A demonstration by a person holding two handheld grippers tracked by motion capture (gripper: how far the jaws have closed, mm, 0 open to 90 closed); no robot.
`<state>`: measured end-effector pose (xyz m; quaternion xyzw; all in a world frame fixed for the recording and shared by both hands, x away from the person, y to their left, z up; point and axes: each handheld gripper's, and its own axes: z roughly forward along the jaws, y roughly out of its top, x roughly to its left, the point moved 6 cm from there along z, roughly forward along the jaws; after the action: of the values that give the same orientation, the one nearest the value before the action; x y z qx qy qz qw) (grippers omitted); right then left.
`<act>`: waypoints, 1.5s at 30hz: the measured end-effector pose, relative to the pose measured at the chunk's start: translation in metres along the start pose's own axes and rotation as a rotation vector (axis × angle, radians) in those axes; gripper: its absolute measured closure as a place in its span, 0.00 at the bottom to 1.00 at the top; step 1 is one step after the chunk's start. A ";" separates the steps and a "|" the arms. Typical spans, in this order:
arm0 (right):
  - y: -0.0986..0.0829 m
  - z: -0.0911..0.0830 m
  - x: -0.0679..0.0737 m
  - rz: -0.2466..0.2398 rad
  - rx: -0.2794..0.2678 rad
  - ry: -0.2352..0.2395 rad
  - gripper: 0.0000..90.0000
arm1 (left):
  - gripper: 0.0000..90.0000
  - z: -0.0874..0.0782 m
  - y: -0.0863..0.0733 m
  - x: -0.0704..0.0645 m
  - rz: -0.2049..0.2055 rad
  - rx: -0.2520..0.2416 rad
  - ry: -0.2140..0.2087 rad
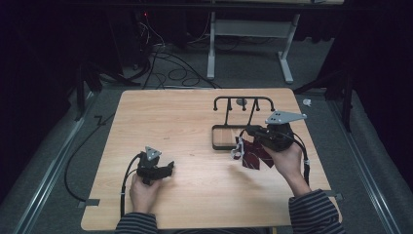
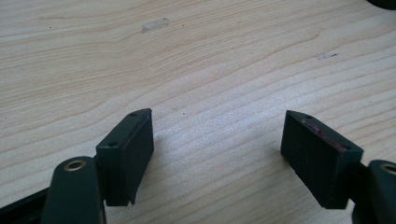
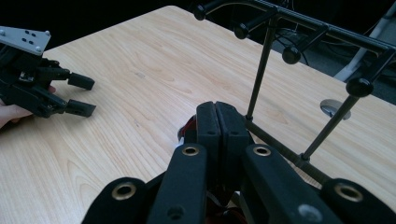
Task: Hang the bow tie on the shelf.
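Note:
My right gripper (image 1: 245, 133) is held just above the table in front of a black hook rack (image 1: 243, 103). It is shut on a dark red quilted cloth piece (image 1: 255, 156) with a pale loop, which hangs down to the left of the hand. In the right gripper view the jaws (image 3: 216, 112) are pressed together, a bit of the red piece (image 3: 188, 125) shows under them, and the rack (image 3: 266, 60) rises just beyond. My left gripper (image 1: 169, 168) rests low on the wooden table (image 1: 170, 117) at the front left. It stands open (image 2: 217, 116) over bare wood.
The rack stands on a black frame base (image 1: 223, 139) right of the table's middle. A small silver disc (image 1: 241, 102) lies behind it. My left gripper (image 3: 79, 95) also shows far left in the right gripper view. Cables and a table leg lie on the floor beyond.

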<state>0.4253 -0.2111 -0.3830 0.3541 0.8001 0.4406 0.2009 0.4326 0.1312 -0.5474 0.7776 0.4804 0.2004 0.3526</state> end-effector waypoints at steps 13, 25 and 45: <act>0.011 0.006 -0.003 -0.006 0.001 -0.001 1.00 | 0.29 0.000 0.000 0.000 -0.001 -0.001 -0.001; 0.017 0.009 -0.007 0.004 -0.007 -0.006 1.00 | 0.29 0.000 0.000 0.000 -0.001 -0.001 -0.001; 0.031 0.015 -0.013 0.021 -0.021 -0.010 1.00 | 0.29 0.000 0.000 0.000 -0.003 -0.001 -0.003</act>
<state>0.4554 -0.2008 -0.3652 0.3624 0.7907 0.4492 0.2042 0.4327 0.1315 -0.5474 0.7771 0.4808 0.1992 0.3541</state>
